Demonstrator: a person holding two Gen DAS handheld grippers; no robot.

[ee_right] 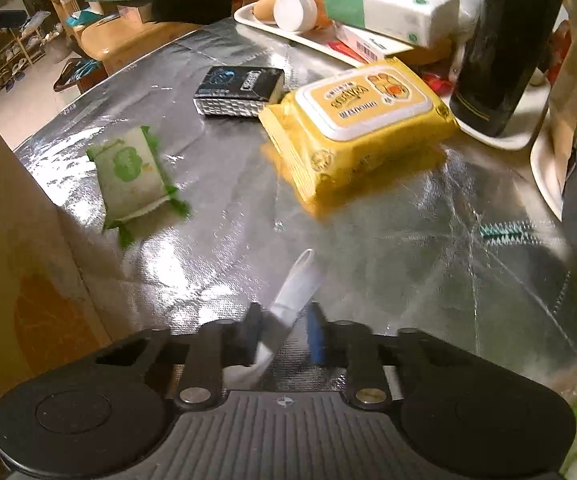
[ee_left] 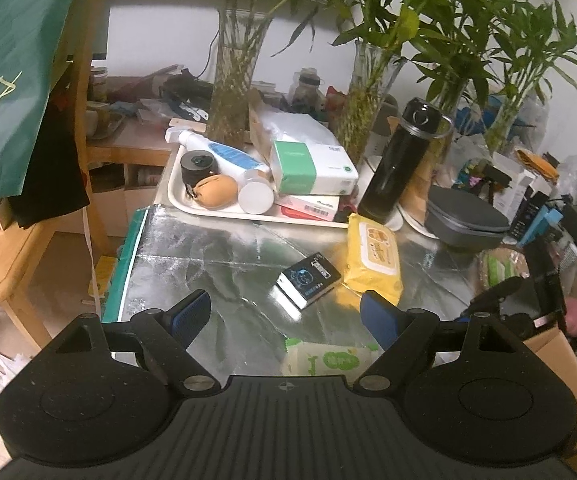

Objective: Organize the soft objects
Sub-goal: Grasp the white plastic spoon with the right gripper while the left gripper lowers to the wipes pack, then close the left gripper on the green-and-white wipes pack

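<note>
While the left gripper [ee_left: 286,312] hovers jaws spread above the silver foil surface [ee_right: 368,248], the right gripper [ee_right: 284,332] pinches a thin white packet [ee_right: 294,292]; green tissue pack [ee_right: 134,172] and yellow wipes pack [ee_right: 360,120] lie ahead.

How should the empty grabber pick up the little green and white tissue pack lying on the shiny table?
Probably across its short width. The green and white tissue pack lies flat on the silver table cover with bare cover around it, so come from above with the open left gripper, one finger on each long edge. The crimped ends are thin and floppy, so the squashy middle likely gives a firmer hold.
</note>
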